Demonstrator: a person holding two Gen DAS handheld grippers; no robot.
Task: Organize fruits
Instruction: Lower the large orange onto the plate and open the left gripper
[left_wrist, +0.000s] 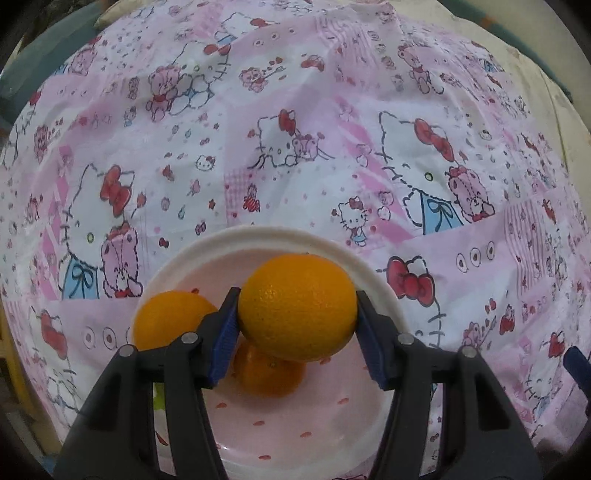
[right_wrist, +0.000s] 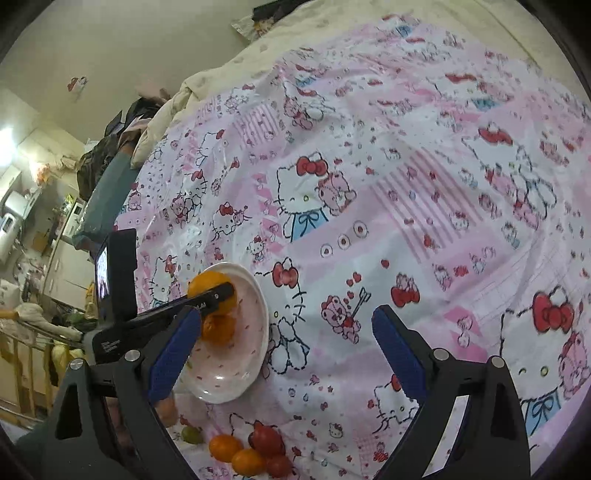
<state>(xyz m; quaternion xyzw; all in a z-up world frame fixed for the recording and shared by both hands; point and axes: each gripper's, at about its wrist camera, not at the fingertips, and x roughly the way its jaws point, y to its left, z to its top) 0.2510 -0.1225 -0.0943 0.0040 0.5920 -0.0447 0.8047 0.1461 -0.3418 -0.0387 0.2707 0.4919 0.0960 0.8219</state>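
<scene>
The left hand-held gripper (left_wrist: 297, 325) clamps a round orange fruit (left_wrist: 297, 306) between its blue pads, held just above the shallow pink-and-white speckled bowl (left_wrist: 295, 238) on the pink cartoon-cat bedspread (left_wrist: 295, 129). Two more oranges (left_wrist: 170, 317) lie in that bowl. The right hand-held gripper (right_wrist: 288, 332) stands wide open and empty beside the bowl. Small orange and red fruits (right_wrist: 251, 450) cluster on the bedspread near the bowl.

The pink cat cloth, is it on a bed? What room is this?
Probably a bedroom: the cloth seems to cover a bed, a cream quilt lies bunched at its far end, and clothes are piled beside it.
</scene>
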